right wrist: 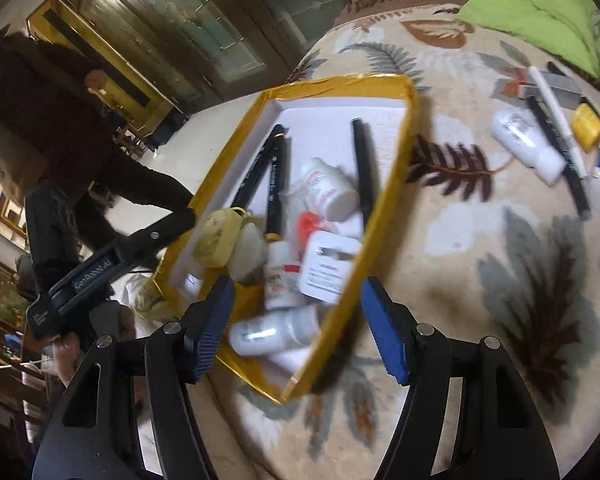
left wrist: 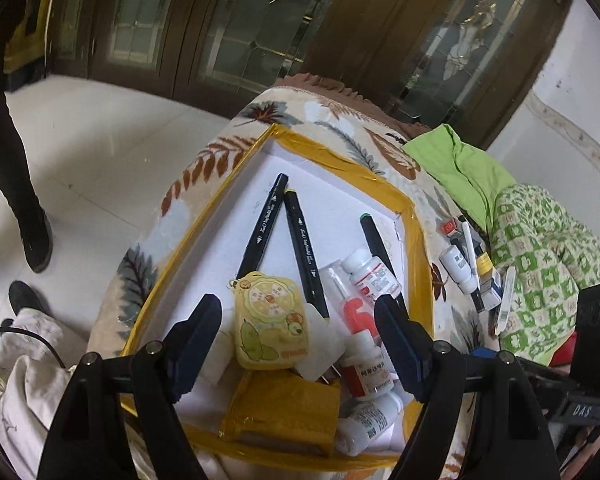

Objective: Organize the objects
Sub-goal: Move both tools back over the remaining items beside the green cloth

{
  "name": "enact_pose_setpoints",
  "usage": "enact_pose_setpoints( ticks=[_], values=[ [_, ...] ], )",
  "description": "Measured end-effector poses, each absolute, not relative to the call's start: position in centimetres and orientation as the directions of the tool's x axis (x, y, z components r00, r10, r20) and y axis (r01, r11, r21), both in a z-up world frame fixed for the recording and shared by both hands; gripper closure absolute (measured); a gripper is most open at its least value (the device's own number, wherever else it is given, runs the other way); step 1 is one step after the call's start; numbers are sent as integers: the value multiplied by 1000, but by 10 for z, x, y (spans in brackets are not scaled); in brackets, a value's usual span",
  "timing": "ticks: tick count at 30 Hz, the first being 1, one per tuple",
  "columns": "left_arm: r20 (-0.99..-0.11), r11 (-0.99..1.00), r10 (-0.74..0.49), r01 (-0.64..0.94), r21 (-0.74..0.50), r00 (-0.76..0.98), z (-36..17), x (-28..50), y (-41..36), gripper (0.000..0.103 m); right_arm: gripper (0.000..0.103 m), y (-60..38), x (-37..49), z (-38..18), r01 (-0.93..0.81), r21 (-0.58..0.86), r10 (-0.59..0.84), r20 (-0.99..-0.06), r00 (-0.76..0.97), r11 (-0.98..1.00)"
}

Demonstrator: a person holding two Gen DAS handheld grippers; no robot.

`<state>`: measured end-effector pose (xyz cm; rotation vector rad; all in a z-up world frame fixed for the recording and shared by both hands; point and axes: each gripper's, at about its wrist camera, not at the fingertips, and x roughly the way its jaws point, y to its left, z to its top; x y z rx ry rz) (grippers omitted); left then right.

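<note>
Both grippers hover over the yellow-taped box (left wrist: 342, 162) on the leaf-patterned blanket (right wrist: 480, 280), each with its jaws standing well apart and nothing between them. Under the left gripper (left wrist: 300, 340) lies a yellow pear-printed tag (left wrist: 270, 320) among black markers (left wrist: 262, 226) and white pill bottles (left wrist: 374, 274); the right gripper (right wrist: 298, 326) hangs over the box's near end. The step in hand looks like the pause between drop-offs. More clutter waits well apart on the far right: a white bottle (right wrist: 526, 142), a white pen (right wrist: 556, 116), a small yellow box (right wrist: 586, 126). The next move likely calls for the right gripper to swing there, straddle one item and close
</note>
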<state>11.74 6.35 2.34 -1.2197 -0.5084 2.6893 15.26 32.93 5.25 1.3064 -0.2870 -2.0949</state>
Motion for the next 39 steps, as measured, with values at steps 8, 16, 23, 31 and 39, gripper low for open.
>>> enact_pose_setpoints(
  ticks=[8,16,23,31,39],
  values=[
    [-678,-926,319,-66,-372,-662,38,136,100,24,37,380,155,47,354,482,-592,-724,-355,-802],
    [-723,-871,478,-165,-462,-498,29,134,182,24,37,440,143,33,191,427,-467,-786,-405,-884],
    [-782,-835,547,-254,-487,-298,15,124,243,24,37,482,141,28,75,336,-340,-874,-348,-939],
    [-795,-787,588,-327,-523,-145,6,112,284,24,37,504,113,29,-21,313,-285,-889,-358,-949],
    [-798,-760,602,-324,-563,-25,3,84,302,24,43,504,71,27,-94,290,-250,-918,-307,-952]
  ],
)
